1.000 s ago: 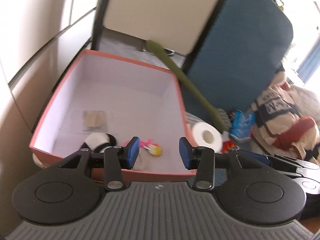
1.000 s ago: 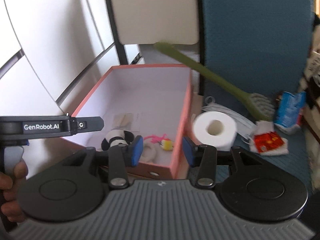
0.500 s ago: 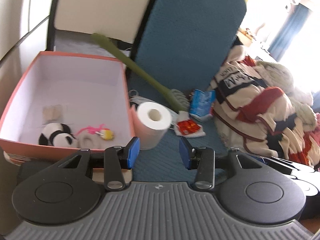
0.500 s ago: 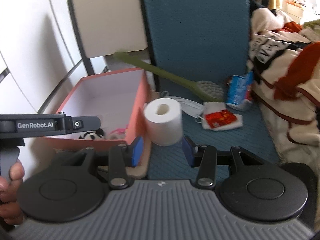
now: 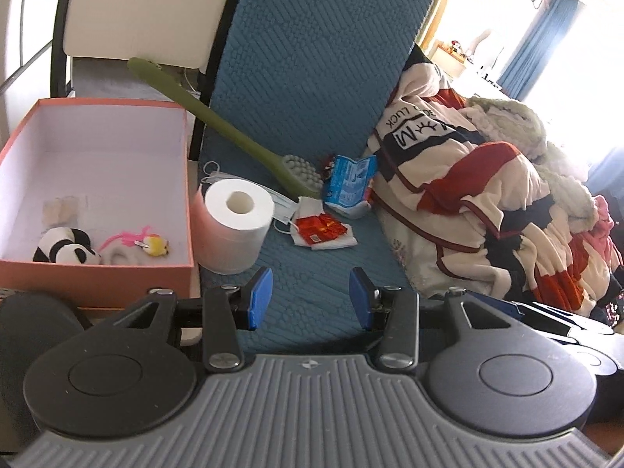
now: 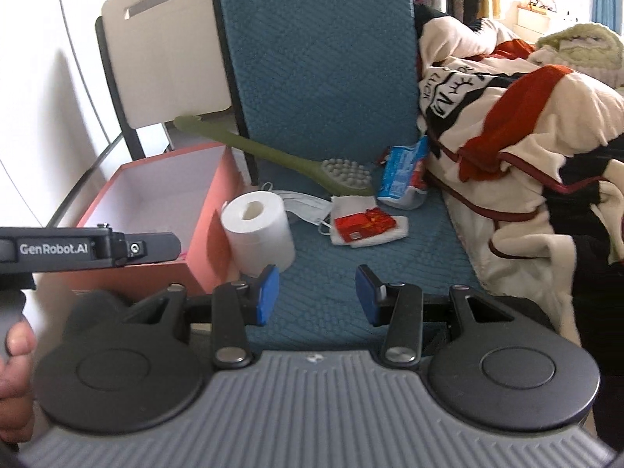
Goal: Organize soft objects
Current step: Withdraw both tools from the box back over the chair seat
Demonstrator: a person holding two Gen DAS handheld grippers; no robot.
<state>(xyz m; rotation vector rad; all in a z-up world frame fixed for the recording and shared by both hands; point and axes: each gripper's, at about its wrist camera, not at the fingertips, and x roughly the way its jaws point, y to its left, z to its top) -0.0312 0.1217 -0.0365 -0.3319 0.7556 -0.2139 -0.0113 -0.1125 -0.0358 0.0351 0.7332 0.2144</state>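
A salmon-pink box (image 5: 97,277) (image 6: 195,210) stands at the left, holding a panda plush (image 5: 62,251), a small yellow toy (image 5: 156,245) and a pink string. Beside it on the blue seat stands a white toilet roll (image 5: 234,226) (image 6: 259,230). Further back lie a white cloth with a red packet (image 5: 321,228) (image 6: 362,224), a face mask (image 6: 304,204) and a blue tissue pack (image 5: 349,185) (image 6: 401,177). My left gripper (image 5: 311,298) and right gripper (image 6: 316,295) both hover over the seat, open and empty.
A green long-handled brush (image 5: 234,136) (image 6: 312,165) leans across the seat. A striped blanket pile (image 5: 487,202) (image 6: 526,136) fills the right. The blue chair back (image 5: 319,58) rises behind. A hand (image 6: 13,370) holds the left gripper's body at the right view's left edge.
Both grippers have swung to the right, from over the pink box to over the blue seat. The toilet roll, cloth and blanket have come into fuller view. Jaw gaps are unchanged.
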